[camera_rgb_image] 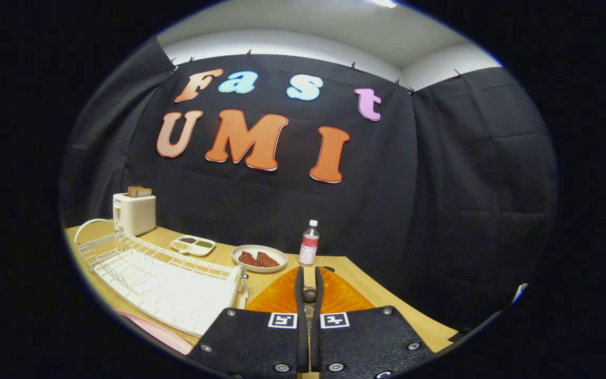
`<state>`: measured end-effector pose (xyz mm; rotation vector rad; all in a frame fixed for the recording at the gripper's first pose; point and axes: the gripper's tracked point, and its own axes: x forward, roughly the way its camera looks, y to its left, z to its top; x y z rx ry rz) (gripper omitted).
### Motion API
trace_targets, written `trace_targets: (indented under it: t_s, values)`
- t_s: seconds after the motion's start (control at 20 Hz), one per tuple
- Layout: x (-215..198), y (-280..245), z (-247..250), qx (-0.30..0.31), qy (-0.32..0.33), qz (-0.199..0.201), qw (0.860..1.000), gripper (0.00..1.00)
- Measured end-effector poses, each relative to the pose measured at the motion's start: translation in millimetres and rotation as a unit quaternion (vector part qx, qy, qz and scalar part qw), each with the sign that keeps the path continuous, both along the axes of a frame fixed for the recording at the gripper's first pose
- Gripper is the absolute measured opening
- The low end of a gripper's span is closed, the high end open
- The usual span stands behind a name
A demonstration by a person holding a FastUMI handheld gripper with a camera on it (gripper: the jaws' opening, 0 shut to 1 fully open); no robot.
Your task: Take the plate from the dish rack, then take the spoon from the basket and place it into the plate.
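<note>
1. The tongs (309, 297) are nearly closed, the two fingers standing almost parallel with only a thin slit between them.
2. A small dark rounded thing (309, 295) sits in that slit near the fingertips; it may be the spoon's end, but I cannot tell what it is, nor which way its long axis runs, since the rest is hidden by the fingers.
3. Directly under and just ahead of the fingers lies an orange ribbed piece (282, 300), spreading out to both sides of the tongs on the wooden bench (366, 287); whether it is the basket I cannot say.
4. To the left of the tongs stands the white wire dish rack (161, 279) on its white tray, its long side running away from the tongs toward the far left corner of the bench.
5. Just below the rack, near the left finger's base, shows a curved pink rim, perhaps the plate (158, 332); it lies flat.
6. Beyond the tongs, slightly left, is a pale dish with two brown pieces (259, 258).
7. A clear bottle with a red label (309, 243) stands upright straight beyond the fingertips.
8. Farther left are a small divided tray (193, 245) and a white toaster (134, 213) holding bread slices.
</note>
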<state>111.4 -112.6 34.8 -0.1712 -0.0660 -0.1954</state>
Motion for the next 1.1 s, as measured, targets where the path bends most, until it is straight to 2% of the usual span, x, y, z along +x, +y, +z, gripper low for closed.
trace_targets:
  t_s: [0.3,0.6,0.85,1.1]
  values:
    - [-71,38,25,-0.005,-0.026,0.031,0.999,0.01]
    - [-123,94,11,0.02,-0.026,0.082,0.996,0.01]
    - [-139,145,-28,0.033,-0.008,0.13,0.991,0.01]
    - [-131,180,-61,0.03,0.013,0.16,0.987,0.02]
